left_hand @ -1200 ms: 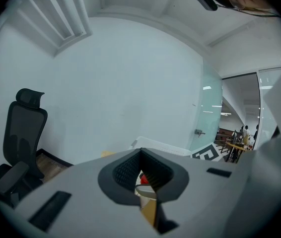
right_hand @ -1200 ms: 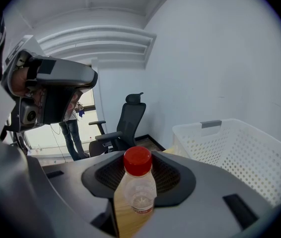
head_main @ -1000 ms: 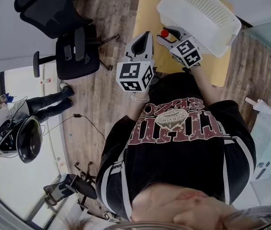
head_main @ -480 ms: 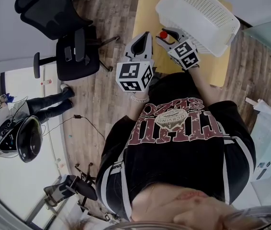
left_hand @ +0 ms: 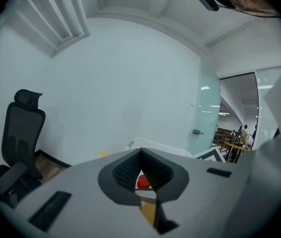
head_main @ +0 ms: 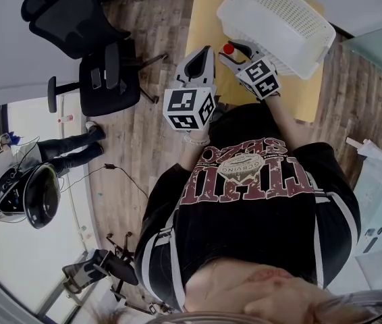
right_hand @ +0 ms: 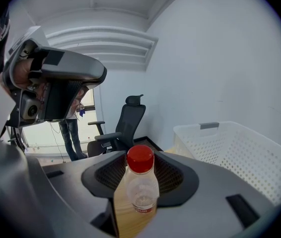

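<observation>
My right gripper [head_main: 231,46] is shut on a small clear bottle [right_hand: 141,187] with a red cap [head_main: 228,48]. The bottle stands upright between the jaws, over a light wooden table [head_main: 206,9]. Just to the right of it is a white perforated basket [right_hand: 230,150]. My left gripper [head_main: 202,51] is held beside the right one, near the table's left edge, shut with nothing in it. In the left gripper view, through the slit below the gripper's [left_hand: 141,155] touching fingertips, the red cap [left_hand: 143,182] shows.
The white basket [head_main: 237,7] takes up the far right part of the table. A black office chair [head_main: 83,29] stands on the wooden floor to the left. A person [head_main: 52,150] stands farther off by a window. A glass door [left_hand: 210,113] is at the right.
The right gripper with the bottle has shifted slightly to the left, toward the left gripper. Both grippers keep their states.
</observation>
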`<state>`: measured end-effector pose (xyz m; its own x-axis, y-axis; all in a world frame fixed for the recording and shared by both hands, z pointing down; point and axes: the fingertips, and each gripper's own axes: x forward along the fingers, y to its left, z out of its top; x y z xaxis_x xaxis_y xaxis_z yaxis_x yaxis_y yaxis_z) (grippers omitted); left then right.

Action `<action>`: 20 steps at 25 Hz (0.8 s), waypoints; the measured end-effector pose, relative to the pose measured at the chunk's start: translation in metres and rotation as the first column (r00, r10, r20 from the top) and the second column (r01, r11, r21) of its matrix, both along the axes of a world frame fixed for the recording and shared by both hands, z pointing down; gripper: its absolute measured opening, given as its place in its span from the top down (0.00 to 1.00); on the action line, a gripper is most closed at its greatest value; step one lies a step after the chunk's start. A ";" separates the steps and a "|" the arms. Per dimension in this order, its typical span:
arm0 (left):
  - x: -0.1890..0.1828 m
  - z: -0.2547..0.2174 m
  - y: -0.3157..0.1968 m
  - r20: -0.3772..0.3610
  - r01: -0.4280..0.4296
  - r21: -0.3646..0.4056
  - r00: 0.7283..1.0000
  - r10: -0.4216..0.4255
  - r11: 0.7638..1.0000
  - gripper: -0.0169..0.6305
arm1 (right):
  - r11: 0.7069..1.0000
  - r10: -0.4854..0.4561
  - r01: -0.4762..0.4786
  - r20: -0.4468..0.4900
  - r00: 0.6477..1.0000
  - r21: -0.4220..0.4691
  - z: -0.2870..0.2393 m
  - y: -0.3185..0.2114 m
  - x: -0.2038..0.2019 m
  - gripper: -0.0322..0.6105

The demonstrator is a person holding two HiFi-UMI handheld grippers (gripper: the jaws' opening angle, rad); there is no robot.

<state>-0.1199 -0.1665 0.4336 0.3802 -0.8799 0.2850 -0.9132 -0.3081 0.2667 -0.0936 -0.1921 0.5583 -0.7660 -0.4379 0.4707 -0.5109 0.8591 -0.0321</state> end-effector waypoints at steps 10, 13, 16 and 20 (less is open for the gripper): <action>0.008 -0.002 0.006 -0.002 -0.013 0.002 1.000 0.013 1.000 0.90 | 1.000 0.024 -0.024 0.052 0.998 -0.004 -0.020 0.008 0.010 0.68; 0.013 -0.003 0.007 -0.002 -0.014 0.004 1.000 0.014 1.000 0.90 | 1.000 0.025 -0.025 0.065 0.998 -0.001 -0.026 0.010 0.015 0.68; 0.018 -0.003 0.009 0.000 -0.013 0.005 1.000 0.013 1.000 0.90 | 1.000 0.031 -0.031 0.079 0.996 0.003 -0.034 0.011 0.019 0.68; 0.024 -0.006 0.009 0.001 -0.016 0.005 1.000 0.016 1.000 0.90 | 0.999 0.036 -0.038 0.089 0.995 0.020 -0.042 0.010 0.025 0.68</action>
<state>-0.0957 -0.1574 0.4280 0.3941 -0.8750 0.2812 -0.9084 -0.3243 0.2640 -0.0683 -0.1825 0.5165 -0.7871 -0.4766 0.3915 -0.5387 0.8404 -0.0600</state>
